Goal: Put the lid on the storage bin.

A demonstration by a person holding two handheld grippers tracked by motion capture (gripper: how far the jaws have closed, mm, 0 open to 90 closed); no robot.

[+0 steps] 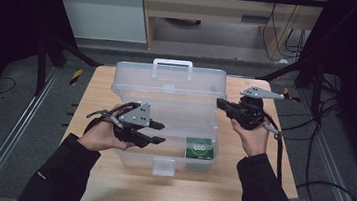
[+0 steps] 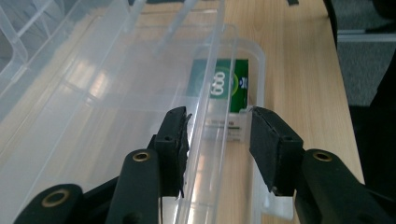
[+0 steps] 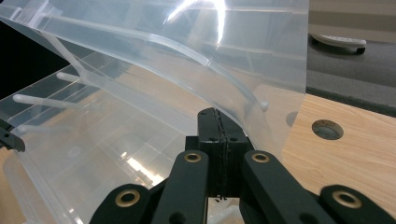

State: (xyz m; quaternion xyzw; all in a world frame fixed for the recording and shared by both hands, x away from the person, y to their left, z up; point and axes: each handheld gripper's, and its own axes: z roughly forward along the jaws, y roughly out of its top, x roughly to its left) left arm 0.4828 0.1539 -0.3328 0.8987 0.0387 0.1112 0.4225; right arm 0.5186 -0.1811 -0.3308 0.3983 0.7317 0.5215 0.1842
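Wooden counter (image 1: pixel 270 165) carries a clear plastic box (image 1: pixel 164 124) at its middle, lid (image 1: pixel 171 82) tilted up at the back. Inside the box's front right corner sits a green carton (image 1: pixel 199 148). Left hand-held gripper (image 1: pixel 159 132) is wide open, jaws straddling the box's front wall. Right hand-held gripper (image 1: pixel 219 103) is pinched tight on the lid's right edge.

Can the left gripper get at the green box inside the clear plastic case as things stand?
Probably yes. The lid stands raised, so the clear plastic case is open from above. The left gripper has open jaws straddling the case's front wall, the green box just ahead. It would need to lift over that wall first.
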